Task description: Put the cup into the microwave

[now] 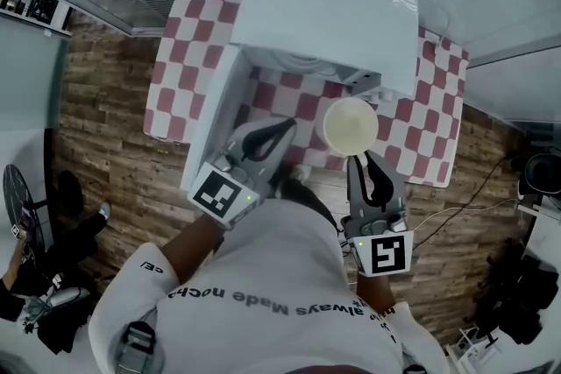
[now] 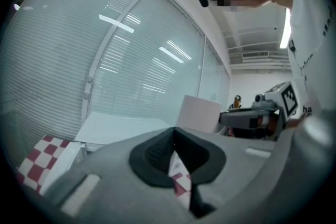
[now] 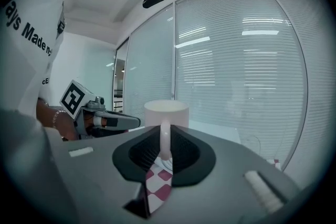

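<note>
A white cup (image 1: 351, 125) hangs in front of the white microwave (image 1: 324, 13), above the checkered table. My right gripper (image 1: 361, 158) is shut on the cup's handle; in the right gripper view the cup (image 3: 166, 113) stands upright just beyond the jaws, the handle pinched between the pads. The microwave door (image 1: 209, 123) is swung open to the left. My left gripper (image 1: 285, 129) is shut with nothing in it, between the door and the cup. The left gripper view shows the cup (image 2: 199, 113) and my right gripper (image 2: 252, 119) off to the right.
A red-and-white checkered cloth (image 1: 184, 57) covers the table (image 1: 434, 149) under the microwave. Around it is wooden floor (image 1: 105, 144), with cables and dark gear (image 1: 526, 276) at the right. Blinds on glass walls (image 3: 236, 71) stand behind. A person (image 2: 237, 102) stands far off.
</note>
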Demonstrator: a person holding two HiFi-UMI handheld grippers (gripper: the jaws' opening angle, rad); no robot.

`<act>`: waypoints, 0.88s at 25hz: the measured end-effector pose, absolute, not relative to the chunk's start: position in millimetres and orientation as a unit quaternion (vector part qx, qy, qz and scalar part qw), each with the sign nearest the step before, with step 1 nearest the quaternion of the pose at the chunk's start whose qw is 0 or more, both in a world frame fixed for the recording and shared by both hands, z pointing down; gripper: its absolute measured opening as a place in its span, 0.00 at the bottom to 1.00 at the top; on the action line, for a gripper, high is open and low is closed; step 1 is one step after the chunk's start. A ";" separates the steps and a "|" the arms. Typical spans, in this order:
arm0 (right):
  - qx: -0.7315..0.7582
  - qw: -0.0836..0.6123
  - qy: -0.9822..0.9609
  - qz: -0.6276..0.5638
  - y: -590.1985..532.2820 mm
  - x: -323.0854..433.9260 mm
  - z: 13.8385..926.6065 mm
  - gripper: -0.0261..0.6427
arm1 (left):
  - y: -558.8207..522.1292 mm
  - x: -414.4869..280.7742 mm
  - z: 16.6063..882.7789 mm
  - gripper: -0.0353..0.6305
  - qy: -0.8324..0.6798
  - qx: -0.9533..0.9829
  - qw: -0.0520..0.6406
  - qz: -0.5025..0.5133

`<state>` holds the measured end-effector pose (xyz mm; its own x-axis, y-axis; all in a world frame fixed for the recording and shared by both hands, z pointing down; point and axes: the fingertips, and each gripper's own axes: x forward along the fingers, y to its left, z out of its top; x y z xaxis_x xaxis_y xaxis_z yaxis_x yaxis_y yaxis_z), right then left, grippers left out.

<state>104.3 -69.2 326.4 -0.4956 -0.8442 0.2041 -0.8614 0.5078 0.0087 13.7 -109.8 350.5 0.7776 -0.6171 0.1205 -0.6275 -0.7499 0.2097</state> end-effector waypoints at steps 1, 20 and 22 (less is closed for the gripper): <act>0.493 0.093 -0.864 0.049 -70.5 103.4 332.0 0.10 | -113.4 13.3 355.4 0.06 -0.335 0.934 0.122 0.022; 0.488 0.124 -0.861 0.066 -110.9 89.3 433.1 0.10 | -157.4 -2.5 437.2 0.06 -0.359 0.922 0.139 0.029; 0.488 0.127 -0.861 0.069 -114.3 88.7 443.3 0.10 | -159.8 -1.6 444.7 0.06 -0.360 0.921 0.144 0.030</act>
